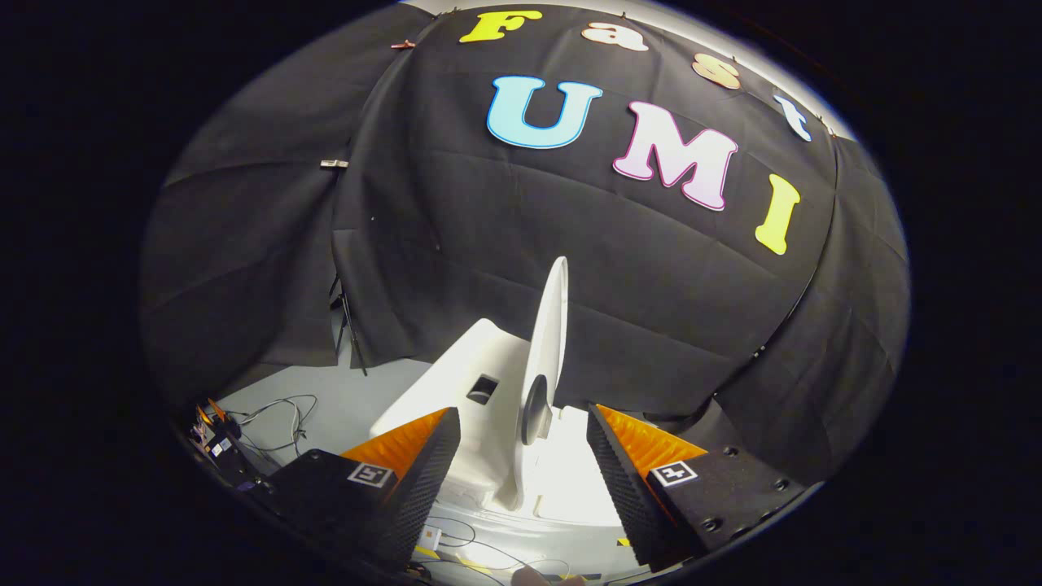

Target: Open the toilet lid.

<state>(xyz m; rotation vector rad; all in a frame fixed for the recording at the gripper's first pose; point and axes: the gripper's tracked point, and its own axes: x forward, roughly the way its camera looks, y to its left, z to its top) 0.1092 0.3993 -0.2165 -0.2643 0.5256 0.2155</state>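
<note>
No readable writing on the white toilet. Its lid stands raised at frame centre, just beyond the gripper, whose fingers are spread apart, holding nothing. Cables trail lower left.

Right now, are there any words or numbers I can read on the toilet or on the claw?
Toilet: no words or numbers.
Toilet lid: none. It stands raised between the fingers of the open claw and touches neither.
Left square marker and right square marker on the claw: black-and-white patterns, not words.
Sticker on the gear on the floor: too small to read.
</note>
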